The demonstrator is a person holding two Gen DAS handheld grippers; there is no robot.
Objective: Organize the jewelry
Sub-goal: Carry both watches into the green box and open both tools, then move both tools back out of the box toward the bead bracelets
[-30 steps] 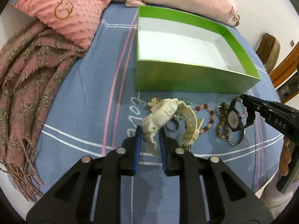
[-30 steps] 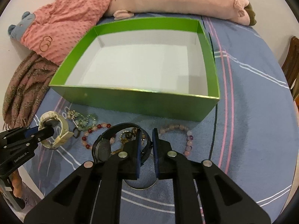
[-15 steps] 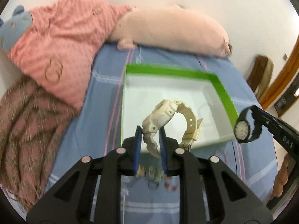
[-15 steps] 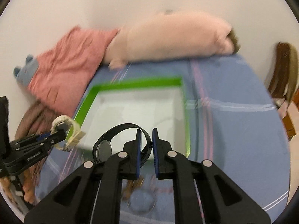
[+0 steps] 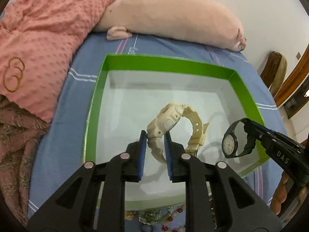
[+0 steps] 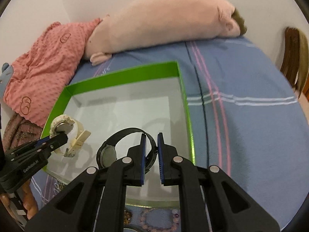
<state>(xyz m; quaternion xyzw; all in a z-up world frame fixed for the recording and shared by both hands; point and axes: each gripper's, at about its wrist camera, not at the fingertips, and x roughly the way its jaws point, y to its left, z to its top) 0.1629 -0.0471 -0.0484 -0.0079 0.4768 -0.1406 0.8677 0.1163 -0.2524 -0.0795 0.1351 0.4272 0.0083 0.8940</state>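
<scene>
A green box [image 5: 170,62] with a white floor sits on the blue bedspread. My left gripper [image 5: 155,135] is shut on the strap of a cream watch [image 5: 168,119] and holds it over the box's floor. My right gripper [image 6: 151,137] is shut on the strap of a black watch [image 6: 108,152], hanging over the box's right part. In the left wrist view that black watch [image 5: 230,141] shows at the right with the right gripper's fingers [image 5: 256,129]. In the right wrist view the cream watch [image 6: 63,128] hangs at the left.
Bead bracelets [image 5: 168,219] lie on the bedspread [image 6: 241,116] just before the box's near wall; more beads [image 6: 152,220] show low in the right wrist view. A pink plush pig [image 5: 173,19], a pink blanket [image 5: 38,38] and a brown scarf [image 5: 15,145] border the back and left.
Both grippers have lifted their watches off the bedspread and carried them forward over the green box. The bracelets stay behind at the near wall.
</scene>
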